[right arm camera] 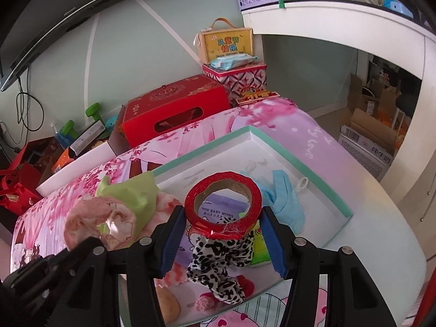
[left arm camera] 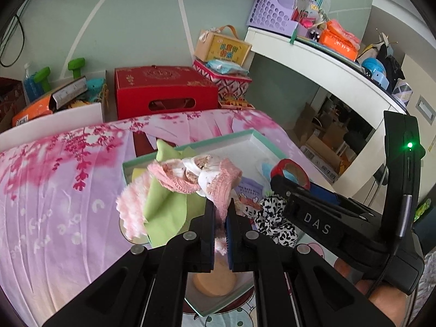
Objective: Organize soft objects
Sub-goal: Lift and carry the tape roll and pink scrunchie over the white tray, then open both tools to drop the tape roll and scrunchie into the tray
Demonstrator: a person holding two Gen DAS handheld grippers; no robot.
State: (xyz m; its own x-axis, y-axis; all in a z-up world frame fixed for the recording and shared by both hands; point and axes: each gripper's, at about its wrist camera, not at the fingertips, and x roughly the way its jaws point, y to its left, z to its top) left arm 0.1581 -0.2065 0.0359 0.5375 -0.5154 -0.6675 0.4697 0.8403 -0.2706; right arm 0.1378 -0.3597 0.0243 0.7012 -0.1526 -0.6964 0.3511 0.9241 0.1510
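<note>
The left tongs (left arm camera: 221, 223) are pinching a pink fuzzy sock (left arm camera: 218, 188) between nearly closed jaws; the sock is standing up from the jaws in the centre of the left wrist view, over the near left part of a shallow white tray (right arm camera: 272, 139) with a teal rim. The tray is lying on a bed with a pink floral sheet (left arm camera: 54, 190).

The right tongs (right arm camera: 223, 241) are standing about half open, their blue pads clamping a red glitter tape roll (right arm camera: 223, 204) from either side, low in the centre of the right wrist view. A leopard-print cloth (right arm camera: 218, 267) is hanging below the roll; whether the tongs are also gripping it cannot be told.

Inside the tray, a light blue cloth (right arm camera: 283, 201) is lying toward the right wall, and a purple wipes pack (right arm camera: 218, 209) is showing through the roll's hole. A green cloth (right arm camera: 130, 193) is draping over the tray's left edge beside another pink sock (right arm camera: 90, 223).

In the upper centre, a red box (left arm camera: 163, 90) is standing behind the bed, and a lilac basket (left arm camera: 269, 5) is sitting on a white surface (left arm camera: 313, 54) at upper right.
</note>
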